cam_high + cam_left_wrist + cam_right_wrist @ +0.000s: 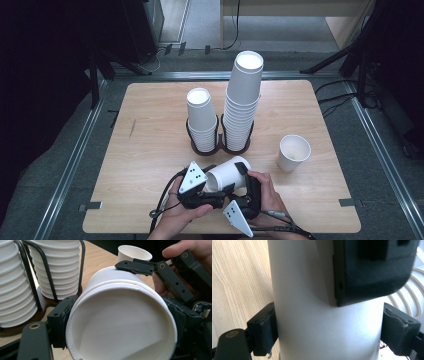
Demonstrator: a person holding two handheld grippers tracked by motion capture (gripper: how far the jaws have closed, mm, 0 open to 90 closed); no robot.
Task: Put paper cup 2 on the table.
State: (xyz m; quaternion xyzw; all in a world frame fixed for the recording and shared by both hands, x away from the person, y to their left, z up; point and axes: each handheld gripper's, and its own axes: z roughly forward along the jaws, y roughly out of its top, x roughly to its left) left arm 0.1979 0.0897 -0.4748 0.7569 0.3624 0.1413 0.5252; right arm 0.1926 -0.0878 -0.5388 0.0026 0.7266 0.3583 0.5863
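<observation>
High view: both hands met at the table's (150, 150) near edge, in front of the cup holder (220, 145), the left gripper (210, 187) and right gripper (239, 176) clamping a tilted paper cup (227, 172).

Left gripper view: jaws gripped the cup's (120, 322) open rim, the lower edge cut off.

Right gripper view: jaws pressed the cup's (312, 322) wall; the holder behind was hard to make out.

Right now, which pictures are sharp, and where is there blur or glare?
High view: sharp table, dark surroundings, bright glare on the stacked cups. Left gripper view: held cup sharp, a soft shadow inside. Right gripper view: the cup wall very close, soft, nearly featureless.
</observation>
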